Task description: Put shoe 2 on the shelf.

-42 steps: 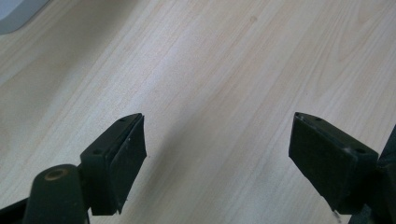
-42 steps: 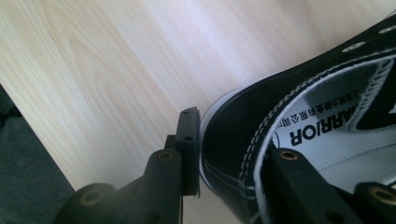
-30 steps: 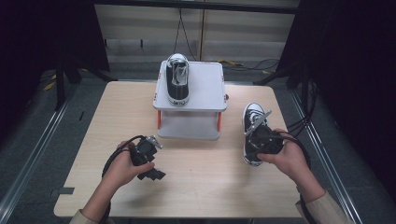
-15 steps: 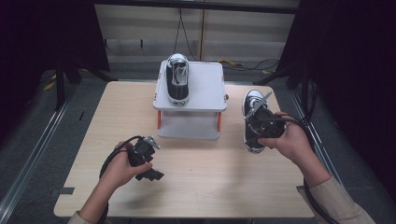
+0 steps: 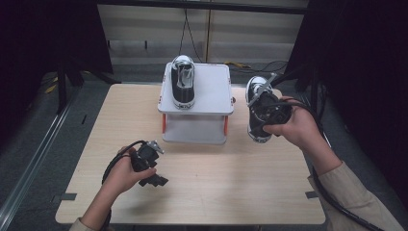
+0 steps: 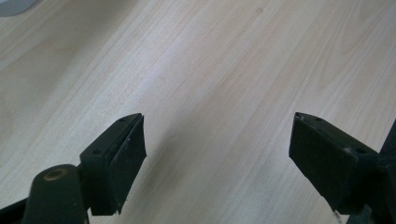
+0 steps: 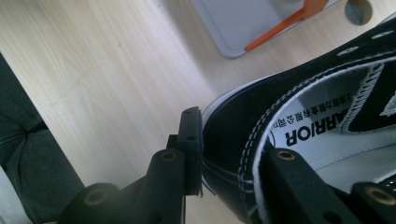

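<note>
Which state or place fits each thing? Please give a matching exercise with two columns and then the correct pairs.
Things:
1. left hand-held gripper
2. right hand-held gripper
3. shoe on stand
4. stand

States or places:
A. at the table's far middle, on orange legs
B. jaws wide apart above bare wood
C. lies on the white top, left part
D. clamps the heel wall of a black shoe, one jaw inside

Pairs: 1-B, 2-D, 3-C, 4-A
</note>
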Demonstrator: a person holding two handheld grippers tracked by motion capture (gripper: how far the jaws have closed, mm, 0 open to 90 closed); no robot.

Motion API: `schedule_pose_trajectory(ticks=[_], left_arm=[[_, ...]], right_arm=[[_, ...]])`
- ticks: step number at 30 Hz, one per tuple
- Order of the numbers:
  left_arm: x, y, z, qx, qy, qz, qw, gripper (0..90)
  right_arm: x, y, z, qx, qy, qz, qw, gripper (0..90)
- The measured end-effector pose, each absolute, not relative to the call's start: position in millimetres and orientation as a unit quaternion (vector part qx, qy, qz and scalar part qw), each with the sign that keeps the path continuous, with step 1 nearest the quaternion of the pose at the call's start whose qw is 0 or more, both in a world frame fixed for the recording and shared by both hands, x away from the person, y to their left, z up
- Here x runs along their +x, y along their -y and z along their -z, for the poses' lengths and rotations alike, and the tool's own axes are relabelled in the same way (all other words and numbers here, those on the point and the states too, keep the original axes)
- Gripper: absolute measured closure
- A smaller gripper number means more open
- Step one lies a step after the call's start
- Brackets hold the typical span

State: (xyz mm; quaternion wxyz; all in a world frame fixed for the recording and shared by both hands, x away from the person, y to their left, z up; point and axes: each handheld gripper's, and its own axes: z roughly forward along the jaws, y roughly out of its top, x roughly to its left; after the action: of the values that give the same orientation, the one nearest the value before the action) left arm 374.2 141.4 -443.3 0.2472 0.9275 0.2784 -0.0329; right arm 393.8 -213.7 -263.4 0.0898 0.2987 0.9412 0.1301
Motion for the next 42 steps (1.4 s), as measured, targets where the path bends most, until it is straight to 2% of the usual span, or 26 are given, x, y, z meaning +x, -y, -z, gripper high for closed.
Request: schedule_pose_trajectory(ticks=[7,16,42], left_arm=[[377,-142,444,0.927,-0.279,0.036,0.248,18.4],[380,-139,445,0.928,-0.272,0.040,0.250,18.4],[380,-140,447,0.928,-0.271,0.044,0.250,19.0]], right_arm=[[412,202,248,0.284,-0.943,-0.137,0.101,75.2],[441,167,240,0.256,-0.951,-0.134,0.105,75.2],[507,93,262,0.205,-0.965,-0.129,0.100,73.5]])
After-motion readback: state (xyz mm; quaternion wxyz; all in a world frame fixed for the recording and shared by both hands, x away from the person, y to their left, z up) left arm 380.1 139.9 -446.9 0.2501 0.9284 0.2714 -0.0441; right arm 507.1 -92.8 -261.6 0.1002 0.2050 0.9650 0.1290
